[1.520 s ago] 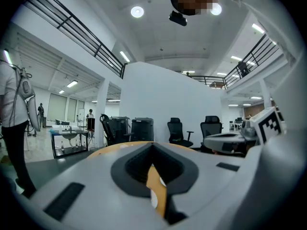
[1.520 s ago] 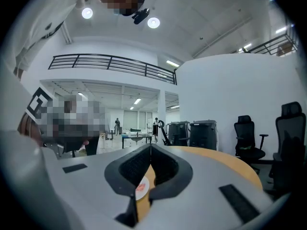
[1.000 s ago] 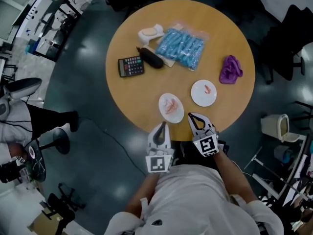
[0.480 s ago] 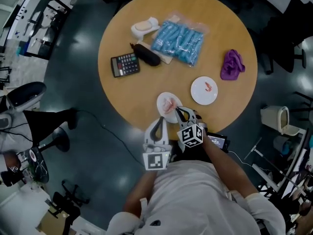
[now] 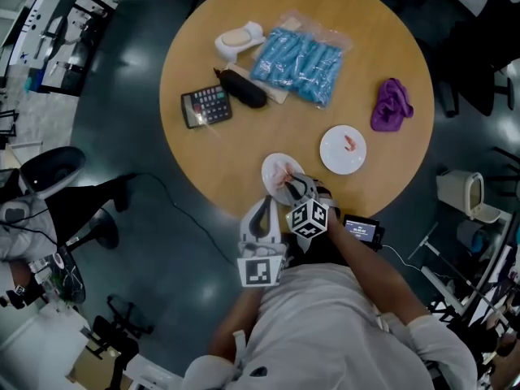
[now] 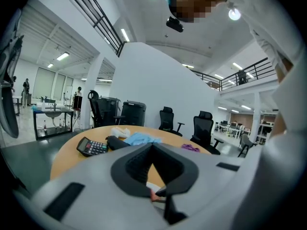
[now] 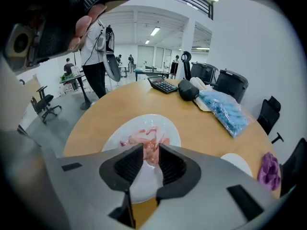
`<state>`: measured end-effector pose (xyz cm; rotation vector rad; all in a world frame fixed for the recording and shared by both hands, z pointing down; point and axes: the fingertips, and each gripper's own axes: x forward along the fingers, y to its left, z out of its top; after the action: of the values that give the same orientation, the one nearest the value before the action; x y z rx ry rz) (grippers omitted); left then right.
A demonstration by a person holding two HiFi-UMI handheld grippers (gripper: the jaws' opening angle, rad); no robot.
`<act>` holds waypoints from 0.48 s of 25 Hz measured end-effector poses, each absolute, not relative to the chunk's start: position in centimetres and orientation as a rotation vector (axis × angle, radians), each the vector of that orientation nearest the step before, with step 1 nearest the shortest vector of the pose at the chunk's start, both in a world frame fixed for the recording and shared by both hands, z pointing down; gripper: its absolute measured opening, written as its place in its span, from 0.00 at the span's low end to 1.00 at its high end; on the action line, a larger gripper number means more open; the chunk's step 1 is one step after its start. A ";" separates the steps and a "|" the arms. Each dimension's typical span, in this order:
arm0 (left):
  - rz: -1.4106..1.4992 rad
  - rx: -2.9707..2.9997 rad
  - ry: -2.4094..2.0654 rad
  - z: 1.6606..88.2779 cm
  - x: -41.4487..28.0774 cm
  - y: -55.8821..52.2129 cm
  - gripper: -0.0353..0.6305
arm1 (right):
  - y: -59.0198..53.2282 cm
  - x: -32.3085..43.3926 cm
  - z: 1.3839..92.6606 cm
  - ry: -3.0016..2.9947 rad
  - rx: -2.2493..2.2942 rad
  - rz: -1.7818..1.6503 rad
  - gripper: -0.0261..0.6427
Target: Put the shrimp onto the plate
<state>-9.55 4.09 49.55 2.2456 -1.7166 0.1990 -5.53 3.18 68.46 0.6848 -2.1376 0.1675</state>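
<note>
A small white plate (image 5: 273, 163) near the table's front edge holds several pink shrimp (image 7: 144, 137). A second white plate (image 5: 342, 149) to its right carries one shrimp (image 5: 348, 143). My right gripper (image 5: 294, 184) points steeply down over the near plate. Its jaws have just been opening and stand apart, with a shrimp lying between the tips (image 7: 151, 152). My left gripper (image 5: 266, 205) hovers at the table edge just left of that plate. In its own view its pads (image 6: 152, 148) meet, with nothing between them.
Farther back on the round wooden table (image 5: 219, 161) lie a calculator (image 5: 206, 106), a black case (image 5: 244, 90), a blue packet (image 5: 302, 59), a white object (image 5: 238, 39) and a purple cloth (image 5: 392, 104). Office chairs and a bin (image 5: 465, 201) stand around the table.
My right gripper swung left from the table edge and dropped onto the near plate, and its jaws went from shut to apart. The left gripper has barely shifted.
</note>
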 end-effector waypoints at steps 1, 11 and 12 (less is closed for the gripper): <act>0.196 2.244 -1.718 49.5 -9.6 4.0 0.06 | 3.1 -5.4 68.5 -2.131 0.689 0.160 0.17; 0.168 2.259 -1.719 49.8 -9.4 4.0 0.06 | 3.4 -5.1 66.6 -2.154 0.664 0.045 0.09; 0.170 2.263 -1.714 49.9 -9.3 4.1 0.06 | 3.4 -4.9 66.1 -2.163 0.678 0.035 0.09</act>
<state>-9.27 4.11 49.87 2.2631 -1.7140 0.1696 -4.92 3.41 66.06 0.6777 -2.1632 0.0353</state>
